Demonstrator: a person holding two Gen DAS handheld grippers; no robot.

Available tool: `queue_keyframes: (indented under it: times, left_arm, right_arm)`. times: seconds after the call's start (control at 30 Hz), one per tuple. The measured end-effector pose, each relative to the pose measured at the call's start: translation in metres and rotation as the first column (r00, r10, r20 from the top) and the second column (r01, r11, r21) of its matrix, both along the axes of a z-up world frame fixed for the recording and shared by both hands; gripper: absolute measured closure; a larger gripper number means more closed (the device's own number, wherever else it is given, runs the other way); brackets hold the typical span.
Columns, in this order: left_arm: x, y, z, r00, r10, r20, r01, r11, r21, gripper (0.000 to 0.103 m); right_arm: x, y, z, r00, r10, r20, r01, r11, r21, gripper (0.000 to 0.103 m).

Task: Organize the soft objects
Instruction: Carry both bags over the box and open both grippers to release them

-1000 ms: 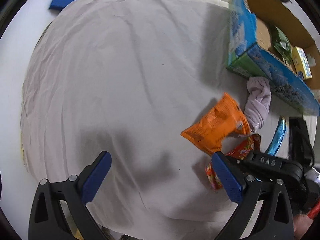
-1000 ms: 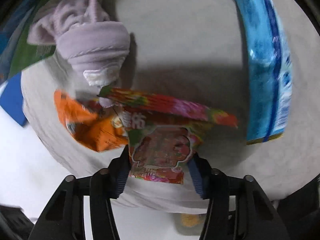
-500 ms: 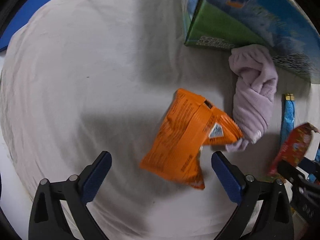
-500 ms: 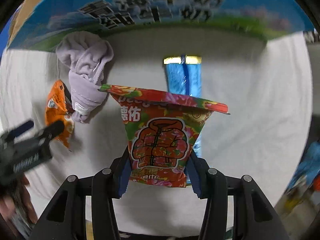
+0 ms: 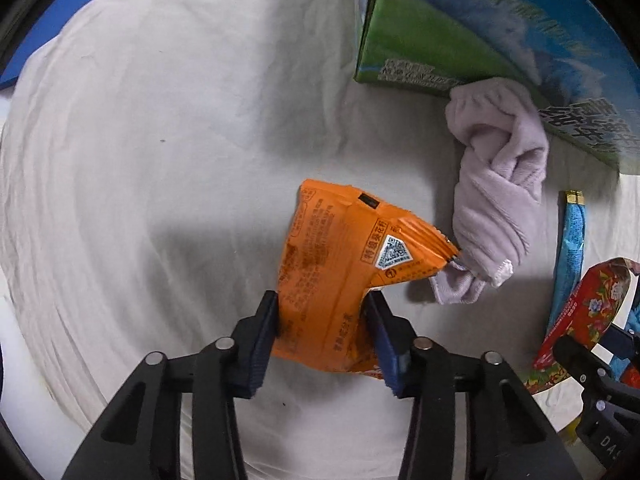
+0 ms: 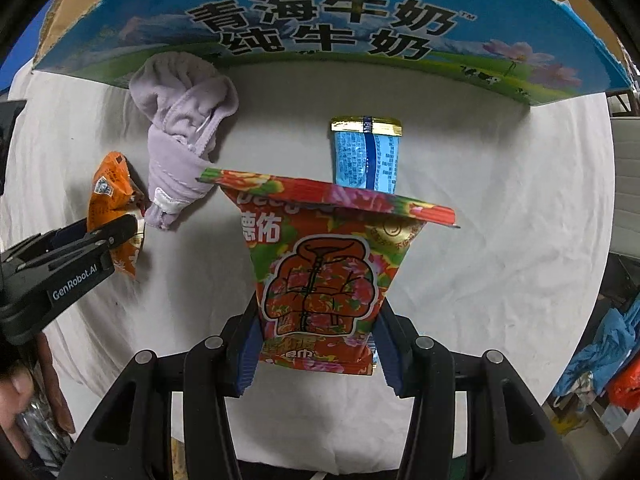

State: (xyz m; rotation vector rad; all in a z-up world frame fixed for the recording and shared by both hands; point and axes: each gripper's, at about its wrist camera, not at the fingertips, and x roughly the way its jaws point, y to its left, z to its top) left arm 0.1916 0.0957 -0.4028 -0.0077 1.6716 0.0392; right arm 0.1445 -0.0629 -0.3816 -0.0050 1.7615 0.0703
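Left gripper (image 5: 322, 330), jaws closing, pads pressing the orange packet's (image 5: 340, 264) lower half; packet lies on the white cloth (image 5: 160, 140). Right gripper (image 6: 316, 344) clamps the floral packet (image 6: 320, 272), raised clear. Lilac cloth roll (image 6: 180, 128) and blue sachet (image 6: 366, 156) remain loose beside the milk carton box (image 6: 320, 20). Sorting appears unfinished.
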Motion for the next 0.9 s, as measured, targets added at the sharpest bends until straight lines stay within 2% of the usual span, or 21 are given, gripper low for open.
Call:
queue_keyframes:
  times: [0.1,0.23,0.47,0.63,0.9]
  left_arm:
    - [-0.009,0.000,0.009,0.999,0.021,0.031,-0.020,1.000,-0.011,0.066]
    - [-0.024,-0.004,0.027,0.996,0.050,0.075,-0.048,0.998,-0.028,0.068]
    - [-0.058,-0.006,0.073,0.985,0.078,0.152,-0.070,0.996,-0.058,0.068]
    - [-0.074,-0.010,0.113,0.976,0.083,0.201,-0.066,0.994,-0.089,0.069]
    - [-0.056,-0.044,0.184,0.944,0.092,0.315,-0.035,0.983,-0.181,0.069]
  right_arm:
    - [0.009,-0.003,0.004,1.000,-0.001,0.009,0.001,1.000,0.010,0.051]
    - [0.001,-0.014,0.019,1.000,0.004,0.025,-0.005,1.000,0.026,0.051]
    - [-0.004,-0.023,0.040,0.999,0.016,0.052,-0.019,0.998,0.067,0.052]
    - [-0.005,-0.038,0.065,0.996,0.027,0.083,-0.037,0.992,0.121,0.052]
    - [0.018,-0.063,0.132,0.986,0.022,0.168,-0.055,0.980,0.192,0.052]
